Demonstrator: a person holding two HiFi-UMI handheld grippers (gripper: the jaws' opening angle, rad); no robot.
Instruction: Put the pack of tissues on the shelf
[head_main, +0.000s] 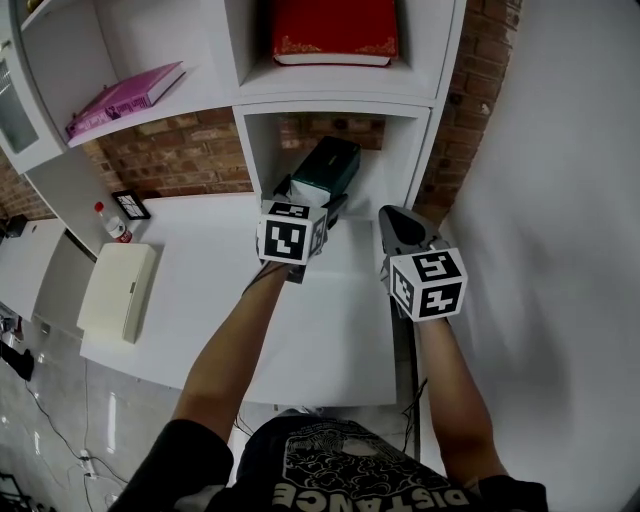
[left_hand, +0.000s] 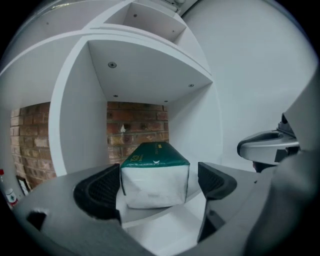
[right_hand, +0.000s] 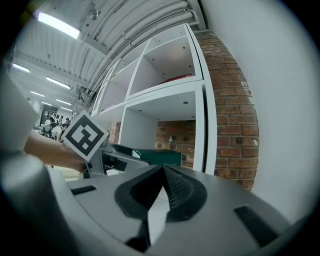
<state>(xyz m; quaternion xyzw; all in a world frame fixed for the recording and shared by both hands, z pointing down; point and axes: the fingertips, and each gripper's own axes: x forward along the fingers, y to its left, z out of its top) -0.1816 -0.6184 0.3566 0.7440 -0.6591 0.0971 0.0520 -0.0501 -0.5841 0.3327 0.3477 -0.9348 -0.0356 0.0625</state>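
Left claw (left_hand: 159, 181) wide around tissue pack (left_hand: 156, 155), right claw (right_hand: 163, 175) pinched together, pack's near end hidden in head view.

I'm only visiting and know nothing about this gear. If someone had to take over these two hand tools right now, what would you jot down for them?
Left tool: jaws open, one on each side of the pack of tissues, with a gap showing at the right pad.
Right tool: jaws shut, empty, held off to the right.
Pack: inside the lower shelf compartment; it appears to rest on the compartment floor.
Done: the pack looks placed.
Left: probably just draw the left tool straight back without nudging the pack.
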